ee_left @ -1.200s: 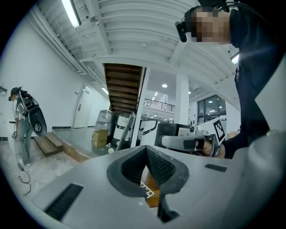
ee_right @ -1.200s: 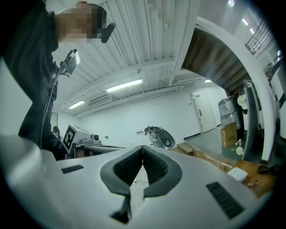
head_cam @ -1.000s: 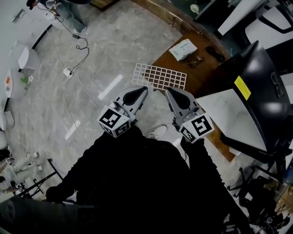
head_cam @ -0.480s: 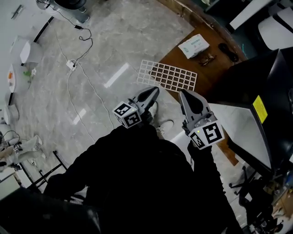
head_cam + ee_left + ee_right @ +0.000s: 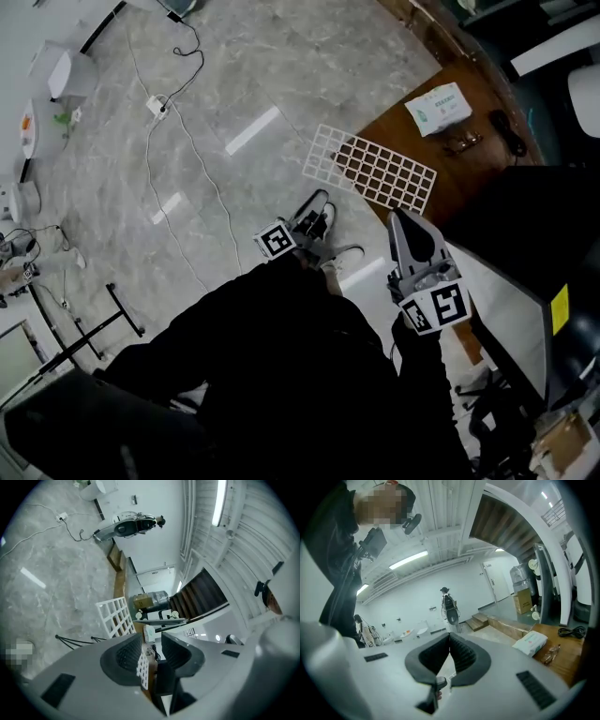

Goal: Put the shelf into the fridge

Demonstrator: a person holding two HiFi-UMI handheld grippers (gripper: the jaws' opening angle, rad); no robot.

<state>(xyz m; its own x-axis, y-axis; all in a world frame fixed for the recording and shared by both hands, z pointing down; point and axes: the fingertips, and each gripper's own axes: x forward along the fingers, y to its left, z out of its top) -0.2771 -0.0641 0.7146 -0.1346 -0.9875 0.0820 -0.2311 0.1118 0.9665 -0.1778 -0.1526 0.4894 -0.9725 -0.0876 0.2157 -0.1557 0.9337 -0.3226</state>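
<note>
Approach step. Left gripper [image 5: 151, 644] jaws have just been opening, nothing between; right gripper [image 5: 449, 637] closed, empty. Next: reach the shelf [image 5: 370, 169] edge.

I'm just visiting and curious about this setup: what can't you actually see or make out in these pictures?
Inside of the fridge: the head view shows only a dark box, cut off by the right edge.
Print on the white packet: head view, too small to read.
The small dark items beside it on the wooden table: head view, too small to identify.
</note>
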